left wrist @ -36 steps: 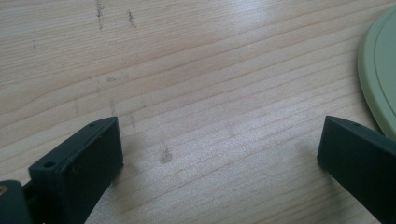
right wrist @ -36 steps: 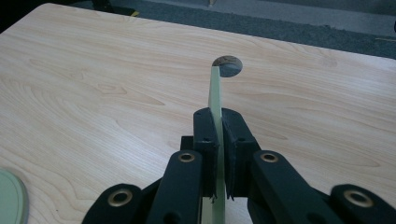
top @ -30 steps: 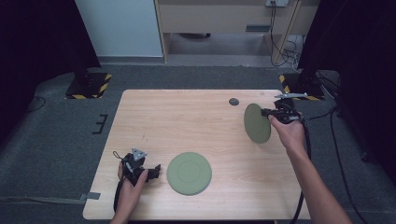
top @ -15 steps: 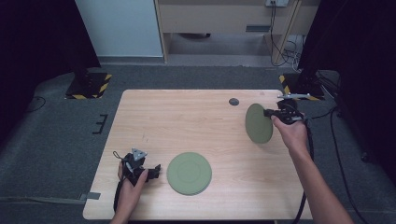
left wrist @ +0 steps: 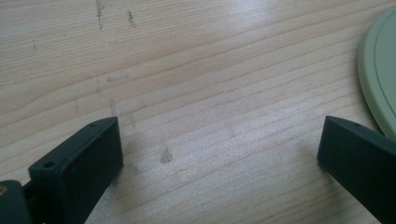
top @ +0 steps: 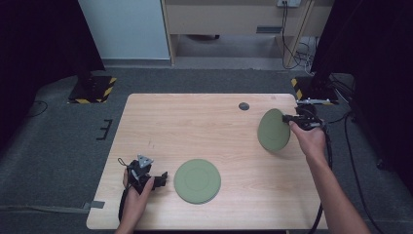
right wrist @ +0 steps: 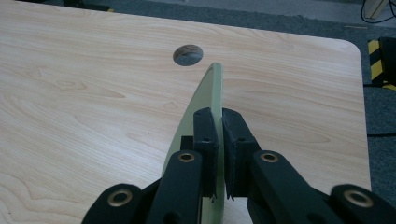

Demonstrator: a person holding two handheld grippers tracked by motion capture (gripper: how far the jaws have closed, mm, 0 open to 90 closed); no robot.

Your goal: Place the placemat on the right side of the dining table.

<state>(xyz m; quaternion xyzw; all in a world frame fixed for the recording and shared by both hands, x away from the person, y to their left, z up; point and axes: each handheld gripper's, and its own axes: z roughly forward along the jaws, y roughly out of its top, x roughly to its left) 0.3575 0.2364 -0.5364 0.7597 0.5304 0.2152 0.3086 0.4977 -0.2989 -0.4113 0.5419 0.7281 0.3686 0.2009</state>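
Observation:
A green plate (top: pixel 197 180) lies flat near the table's front edge, and its rim (left wrist: pixel 378 74) reaches into the left gripper view at the right. Just left of it, low over the wood, my left gripper (top: pixel 155 179) rests open with bare table between its jaws (left wrist: pixel 219 144). At the table's right side a second green plate (top: pixel 273 129) is held on edge, lifted and tilted. My right gripper (top: pixel 288 118) is shut on its rim, and the right gripper view shows the thin plate edge (right wrist: pixel 212 93) clamped between both pads (right wrist: pixel 205 135).
A round cable hole (top: pixel 244 106) sits in the wooden table (top: pixel 195 122) near its far edge, also seen ahead of the held plate (right wrist: pixel 187 54). Grey carpet surrounds the table. Yellow-black stand feet (top: pixel 92 90) and cables (top: pixel 341 122) lie on the floor beside it.
The right hand has carried the tilted plate slightly toward the table's centre and a little nearer. The left gripper and the flat plate have stayed put.

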